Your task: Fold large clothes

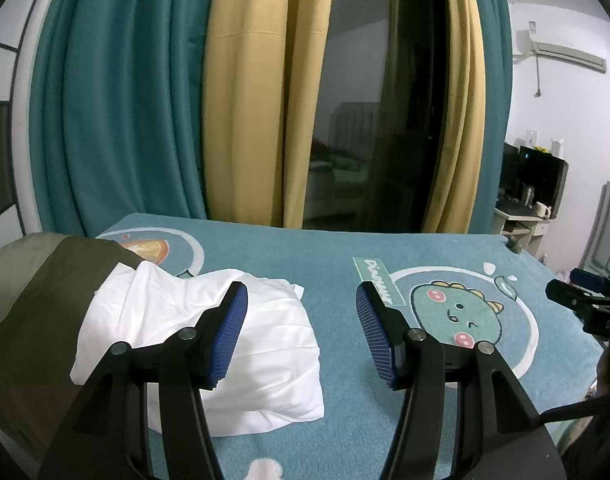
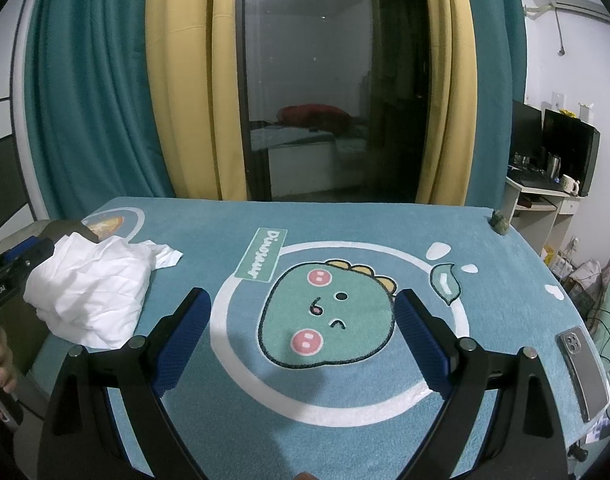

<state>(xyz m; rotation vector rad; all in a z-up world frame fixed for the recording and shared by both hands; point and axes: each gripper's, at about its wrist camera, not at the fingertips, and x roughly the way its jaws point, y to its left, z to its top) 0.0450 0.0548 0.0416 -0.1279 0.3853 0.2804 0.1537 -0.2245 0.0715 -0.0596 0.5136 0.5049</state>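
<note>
A crumpled white garment [image 1: 209,344] lies on the left part of the blue dinosaur rug [image 1: 325,256], partly on an olive-green cloth [image 1: 45,320]. My left gripper [image 1: 301,300] hovers open above the rug; its left finger overlaps the garment's right side in the picture and nothing sits between the blue pads. In the right wrist view the same white garment [image 2: 93,292] lies at the left, and my right gripper [image 2: 303,304] stands open over the dinosaur face [image 2: 329,312], holding nothing. The right gripper's tip [image 1: 581,300] shows at the right edge of the left wrist view.
A phone in a clear case [image 2: 585,364] lies near the rug's right edge. A small green figurine [image 2: 499,222] sits at the far right corner. Teal and yellow curtains [image 2: 185,80] and a dark glass door stand behind. A desk with monitors [image 2: 561,148] is at the right.
</note>
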